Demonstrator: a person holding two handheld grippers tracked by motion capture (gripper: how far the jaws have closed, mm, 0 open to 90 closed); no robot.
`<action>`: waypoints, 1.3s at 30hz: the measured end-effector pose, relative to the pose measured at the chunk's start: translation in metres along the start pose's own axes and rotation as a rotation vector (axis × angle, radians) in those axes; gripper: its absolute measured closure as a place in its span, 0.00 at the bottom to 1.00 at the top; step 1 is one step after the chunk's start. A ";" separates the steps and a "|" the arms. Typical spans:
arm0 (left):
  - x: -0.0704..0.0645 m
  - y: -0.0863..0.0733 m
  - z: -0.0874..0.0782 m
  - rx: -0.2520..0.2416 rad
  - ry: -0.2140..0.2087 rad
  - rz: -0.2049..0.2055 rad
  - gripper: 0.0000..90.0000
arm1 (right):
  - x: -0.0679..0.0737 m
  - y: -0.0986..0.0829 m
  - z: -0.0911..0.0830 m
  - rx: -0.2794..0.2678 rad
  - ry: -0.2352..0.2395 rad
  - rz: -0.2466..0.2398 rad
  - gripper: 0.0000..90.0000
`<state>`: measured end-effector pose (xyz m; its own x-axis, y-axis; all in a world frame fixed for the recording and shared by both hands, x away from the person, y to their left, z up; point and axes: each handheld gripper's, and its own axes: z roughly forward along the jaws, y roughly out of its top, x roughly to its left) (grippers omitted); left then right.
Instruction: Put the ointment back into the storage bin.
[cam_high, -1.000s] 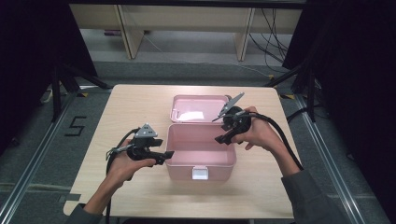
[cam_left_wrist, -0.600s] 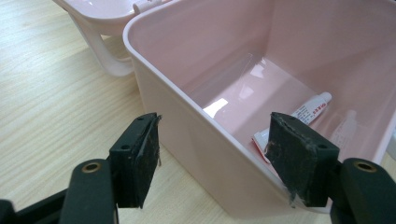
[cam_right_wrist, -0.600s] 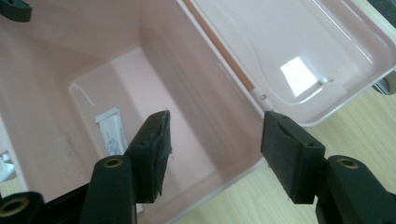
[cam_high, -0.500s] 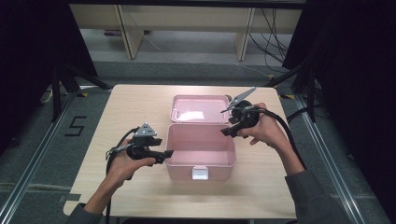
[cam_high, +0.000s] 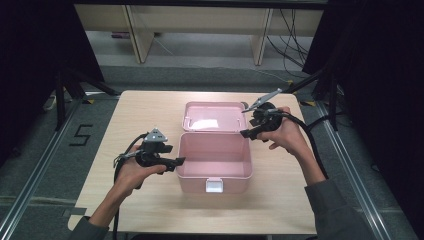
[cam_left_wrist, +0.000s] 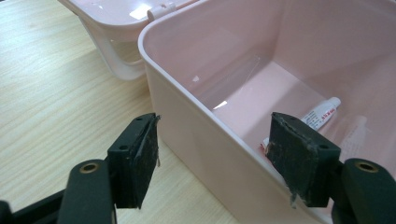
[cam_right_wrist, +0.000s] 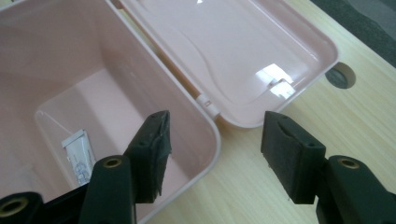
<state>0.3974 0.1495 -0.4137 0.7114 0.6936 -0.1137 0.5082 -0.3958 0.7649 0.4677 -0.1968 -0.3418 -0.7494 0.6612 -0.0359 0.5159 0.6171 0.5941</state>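
Wooden table (cam_high: 150, 112) with a cable hole (cam_right_wrist: 340, 75), number 5 floor marking (cam_high: 81, 134) beside it.

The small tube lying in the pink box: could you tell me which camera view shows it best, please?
The left gripper view: the tube lies on the box floor, cap and red print visible. The right gripper view shows it partly behind a jaw; the high view cannot resolve it.

Evenly lit from overhead, dark curtained surrounds left murky. Pale wooden table (cam_high: 125, 125) bright, soft short shadows only. White glare patches on the glossy pink plastic box's open lid (cam_right_wrist: 275, 77) and inner wall (cam_left_wrist: 219, 105) — highlights blown. Near black gripper jaws soft-focused, slight wide-angle stretch at edges — high view mildly grainy.
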 end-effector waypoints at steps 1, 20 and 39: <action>0.000 0.000 0.001 -0.007 0.003 -0.006 0.37 | -0.002 -0.001 -0.001 -0.011 -0.001 -0.010 0.48; 0.023 0.032 0.016 0.005 0.018 -0.049 0.37 | -0.027 -0.003 0.000 -0.026 -0.044 0.089 0.49; 0.030 0.044 0.039 0.034 0.038 -0.019 0.55 | -0.047 0.001 0.029 -0.072 -0.105 0.164 0.55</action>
<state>0.4594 0.1297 -0.4081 0.6829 0.7233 -0.1028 0.5380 -0.4027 0.7405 0.5150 -0.2145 -0.3623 -0.6088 0.7932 -0.0153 0.5932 0.4680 0.6551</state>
